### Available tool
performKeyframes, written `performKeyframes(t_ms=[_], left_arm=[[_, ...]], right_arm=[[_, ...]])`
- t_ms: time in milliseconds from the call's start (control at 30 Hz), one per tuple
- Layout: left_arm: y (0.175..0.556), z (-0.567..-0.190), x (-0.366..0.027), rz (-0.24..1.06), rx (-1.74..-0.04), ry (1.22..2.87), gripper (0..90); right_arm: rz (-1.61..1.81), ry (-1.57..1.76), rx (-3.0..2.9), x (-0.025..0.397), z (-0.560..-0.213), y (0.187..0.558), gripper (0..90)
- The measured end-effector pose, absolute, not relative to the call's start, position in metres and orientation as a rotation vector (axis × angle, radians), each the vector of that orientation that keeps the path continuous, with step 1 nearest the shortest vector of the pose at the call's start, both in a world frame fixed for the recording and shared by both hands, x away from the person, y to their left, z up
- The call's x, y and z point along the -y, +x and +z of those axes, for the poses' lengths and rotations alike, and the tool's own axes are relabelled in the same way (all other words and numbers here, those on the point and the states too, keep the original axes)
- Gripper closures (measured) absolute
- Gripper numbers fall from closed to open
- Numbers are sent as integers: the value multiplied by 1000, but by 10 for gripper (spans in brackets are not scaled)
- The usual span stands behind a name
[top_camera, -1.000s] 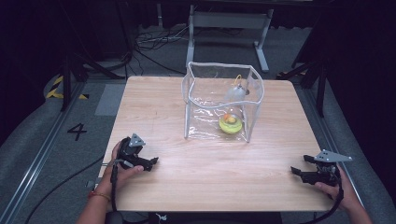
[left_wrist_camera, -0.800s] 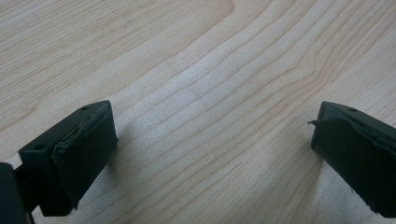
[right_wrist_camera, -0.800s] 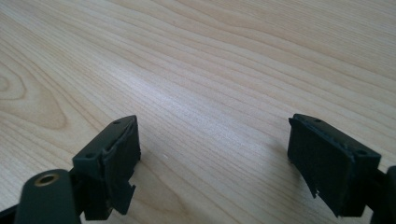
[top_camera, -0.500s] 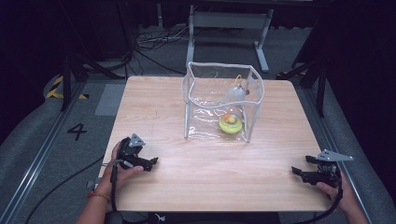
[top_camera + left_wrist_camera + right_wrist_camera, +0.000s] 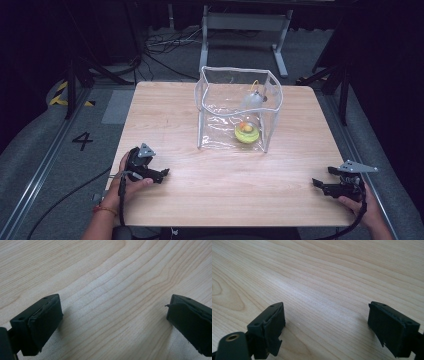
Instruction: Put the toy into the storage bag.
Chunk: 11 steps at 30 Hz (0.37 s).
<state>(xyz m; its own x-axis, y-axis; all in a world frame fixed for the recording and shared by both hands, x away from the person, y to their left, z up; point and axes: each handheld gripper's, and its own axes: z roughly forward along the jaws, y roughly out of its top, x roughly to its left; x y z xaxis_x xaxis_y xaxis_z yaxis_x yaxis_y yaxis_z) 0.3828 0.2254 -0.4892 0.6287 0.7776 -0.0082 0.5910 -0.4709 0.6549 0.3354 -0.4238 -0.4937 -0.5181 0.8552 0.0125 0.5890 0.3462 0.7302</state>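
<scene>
L gripper (image 5: 161, 173) rests low on the counter (image 5: 225, 185) at its near-left corner, held in the person's left hand (image 5: 125, 177), jaws spread wide, nothing between them. In the left gripper view (image 5: 113, 315) just bare wood grain lies between the two black pads. R gripper (image 5: 322, 184) sits at the near-right edge, in the right hand (image 5: 362, 205), grey plate on top, jaws likewise apart and empty; the right gripper view (image 5: 325, 323) shows wood only between the pads. Both grippers point inward, toward each other, well apart.

Clear plastic bag (image 5: 237, 107) w/ white edging stands upright at counter centre, a bit toward the far side, top open. Inside, on its floor near the front-right corner: small yellow-green toy (image 5: 247, 133) w/ orange top. Above and behind it a pale roundish item (image 5: 251, 100), too blurred to name. Bag well apart from both grippers.
</scene>
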Motion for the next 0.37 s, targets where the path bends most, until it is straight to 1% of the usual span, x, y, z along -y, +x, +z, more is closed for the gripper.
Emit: performKeyframes(t_ms=[367], left_arm=[[382, -489, -225, 387, -1079, 2220, 5]], right_arm=[[969, 1292, -2231, 424, -494, 336, 121]])
